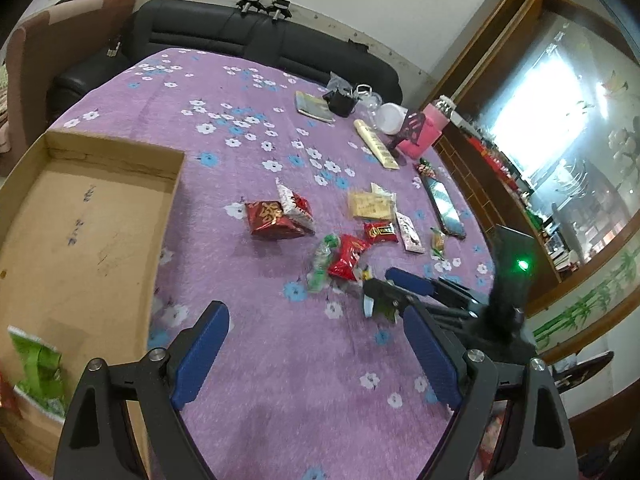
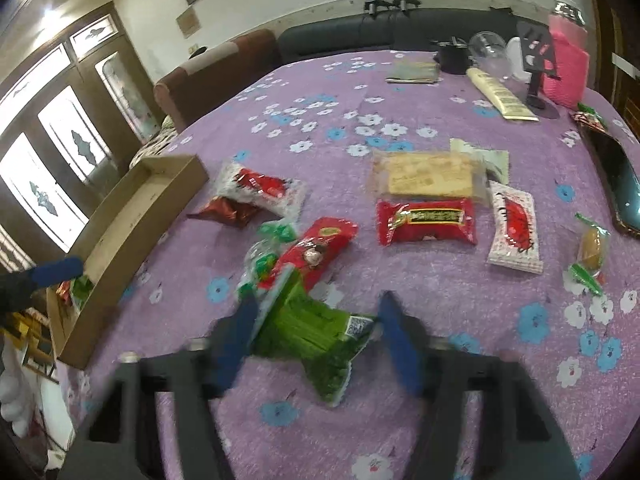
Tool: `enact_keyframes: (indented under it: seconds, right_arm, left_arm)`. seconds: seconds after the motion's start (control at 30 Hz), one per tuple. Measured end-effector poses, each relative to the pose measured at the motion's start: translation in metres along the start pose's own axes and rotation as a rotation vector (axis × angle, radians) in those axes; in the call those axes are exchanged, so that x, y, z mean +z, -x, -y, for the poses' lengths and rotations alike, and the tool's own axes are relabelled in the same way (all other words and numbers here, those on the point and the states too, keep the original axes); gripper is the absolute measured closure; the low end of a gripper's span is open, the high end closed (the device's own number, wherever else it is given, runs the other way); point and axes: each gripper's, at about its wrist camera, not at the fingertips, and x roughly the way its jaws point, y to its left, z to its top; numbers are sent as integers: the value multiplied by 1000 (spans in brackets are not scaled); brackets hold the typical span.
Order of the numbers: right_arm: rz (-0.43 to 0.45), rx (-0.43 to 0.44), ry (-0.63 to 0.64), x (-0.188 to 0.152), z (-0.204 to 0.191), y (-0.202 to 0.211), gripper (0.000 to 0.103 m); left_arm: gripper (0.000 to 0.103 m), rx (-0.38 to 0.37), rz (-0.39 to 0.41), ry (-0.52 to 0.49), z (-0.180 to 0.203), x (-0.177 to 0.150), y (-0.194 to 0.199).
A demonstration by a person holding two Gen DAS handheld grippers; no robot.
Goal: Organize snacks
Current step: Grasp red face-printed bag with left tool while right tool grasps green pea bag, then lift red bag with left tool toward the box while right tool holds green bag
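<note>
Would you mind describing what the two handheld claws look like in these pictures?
Both look alike. The left claw has two flat fingers with ribbed blue pads, set in black angular brackets with triangular cut-outs and round silver bolts at the pivots. The right claw shows the same blue pads on black frames, though blurred. From the left camera, a small green light glows on its black body.

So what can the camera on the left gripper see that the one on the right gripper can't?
Only the left view shows the inside of the cardboard box, with a green packet in its near corner, and the open, empty left gripper.

Only the right view shows the green snack packet between the right gripper's fingers.

Both show the purple flowered cloth and the red snack packs.
</note>
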Motion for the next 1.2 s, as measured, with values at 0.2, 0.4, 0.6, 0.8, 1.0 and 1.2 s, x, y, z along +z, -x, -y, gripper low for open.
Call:
enact_keyframes:
  seconds: [0.2,0.4,0.6,0.8,1.0,1.2]
  right_arm:
    - [22,-40,-39,-2,11,15,63]
    - [47,-82,-149,1,41,25,64]
    - [56,-90,-252,2,66,28,64]
    - [52,-72,-289,2,74,27,64]
    - [48,-64,-289,2,74,26,62]
    - [34,-36,-297,3,77,24,53]
  left_arm:
    - [32,-6,-71,-64,18,11,-36]
    - [33,53,-133,-258,55,19,-84]
    - [69,107,-171,-397,73,28,-132]
    - [69,132,-189,-428,75,33,-154]
    - [59,180,-201,-501,87,25,-167]
    - [85,175,-190,-499,91,20,-153]
